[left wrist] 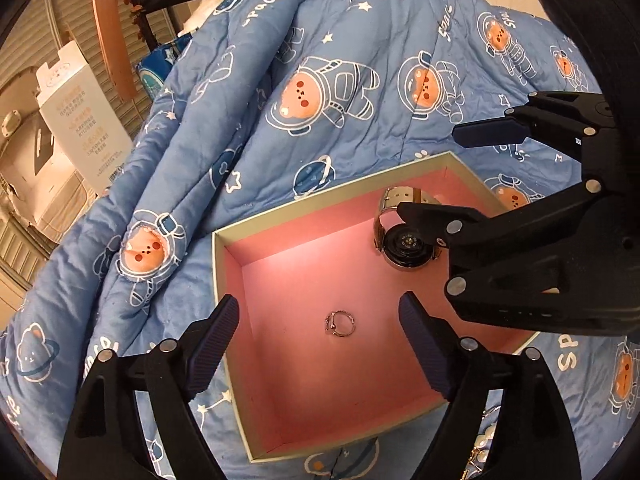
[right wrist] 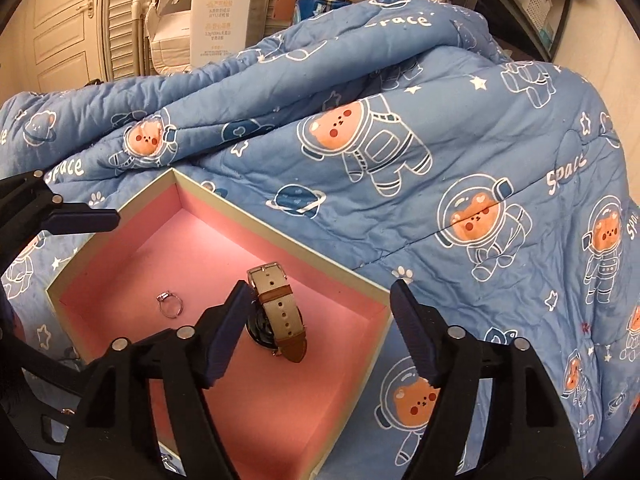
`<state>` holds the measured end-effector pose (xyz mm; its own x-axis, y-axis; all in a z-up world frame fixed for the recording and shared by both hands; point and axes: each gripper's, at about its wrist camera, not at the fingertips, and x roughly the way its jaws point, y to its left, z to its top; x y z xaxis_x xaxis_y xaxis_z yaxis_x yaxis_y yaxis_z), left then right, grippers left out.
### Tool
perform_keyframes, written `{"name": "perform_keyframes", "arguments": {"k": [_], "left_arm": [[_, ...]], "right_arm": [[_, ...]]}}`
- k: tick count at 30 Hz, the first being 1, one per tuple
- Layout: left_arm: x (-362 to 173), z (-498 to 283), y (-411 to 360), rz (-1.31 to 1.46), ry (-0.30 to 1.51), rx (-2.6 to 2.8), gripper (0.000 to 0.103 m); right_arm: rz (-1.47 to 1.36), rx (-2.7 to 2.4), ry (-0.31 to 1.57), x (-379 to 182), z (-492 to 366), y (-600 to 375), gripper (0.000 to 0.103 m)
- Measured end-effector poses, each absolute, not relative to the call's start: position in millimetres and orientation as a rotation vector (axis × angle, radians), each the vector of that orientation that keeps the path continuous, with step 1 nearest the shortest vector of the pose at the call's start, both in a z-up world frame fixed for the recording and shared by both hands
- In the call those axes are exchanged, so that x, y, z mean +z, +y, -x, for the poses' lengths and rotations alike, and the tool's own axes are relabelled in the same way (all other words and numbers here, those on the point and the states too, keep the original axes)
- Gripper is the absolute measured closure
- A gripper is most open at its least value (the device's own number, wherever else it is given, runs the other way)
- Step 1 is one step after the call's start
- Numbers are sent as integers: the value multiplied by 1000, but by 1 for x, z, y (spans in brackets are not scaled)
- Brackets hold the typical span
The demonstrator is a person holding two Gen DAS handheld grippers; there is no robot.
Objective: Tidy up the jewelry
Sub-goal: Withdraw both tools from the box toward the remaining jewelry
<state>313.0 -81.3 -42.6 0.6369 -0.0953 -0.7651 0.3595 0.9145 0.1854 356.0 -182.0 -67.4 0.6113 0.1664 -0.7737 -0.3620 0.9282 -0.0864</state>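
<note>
Hovering with both pairs of fingers spread wide and holding nothing, you are between items. Your left gripper (left wrist: 320, 344) sits above the near part of the box (left wrist: 218, 264), with the ring (left wrist: 340, 323) lying flat on the pink floor right between its fingers (left wrist: 216, 344). Your right gripper (right wrist: 320, 332) hangs over the box's right side, straddling its wall, one finger just beside the watch (right wrist: 276, 312), which rests in the box with its strap looped upward.

Both pieces look already delivered, so lift straight up before moving sideways; a dragged finger could catch the strap or flick the ring. Some pale beads (left wrist: 484, 446) show on the blue quilt (left wrist: 360, 80) at the lower right edge of the left view, likely next. Approach them low and close slowly, since the soft bedding will give under pressure.
</note>
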Motion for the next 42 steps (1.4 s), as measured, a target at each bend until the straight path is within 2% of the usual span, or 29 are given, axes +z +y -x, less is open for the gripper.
{"name": "perform_keyframes", "arguments": {"k": [3,8,20,38,42], "left_arm": [[-32,-304,-73,-307,809,-240,10],[-15,-284,-52,-214,762,-217,7],[-10,-223,-26,-142,687,-217,7],[-56,-166,-3,-90,729,-242,7],[-65,-159,-3,-70,756,-265,14]], "right_arm": [[191,284,854,-59,-353,-191,21],[102,261,835,-46,-337,-206,18],[42,284,775,-33,-269,-222,18],[114,391,773,-68,-180,-208,18],[135,411,791,-78,-167,-206,20]]}}
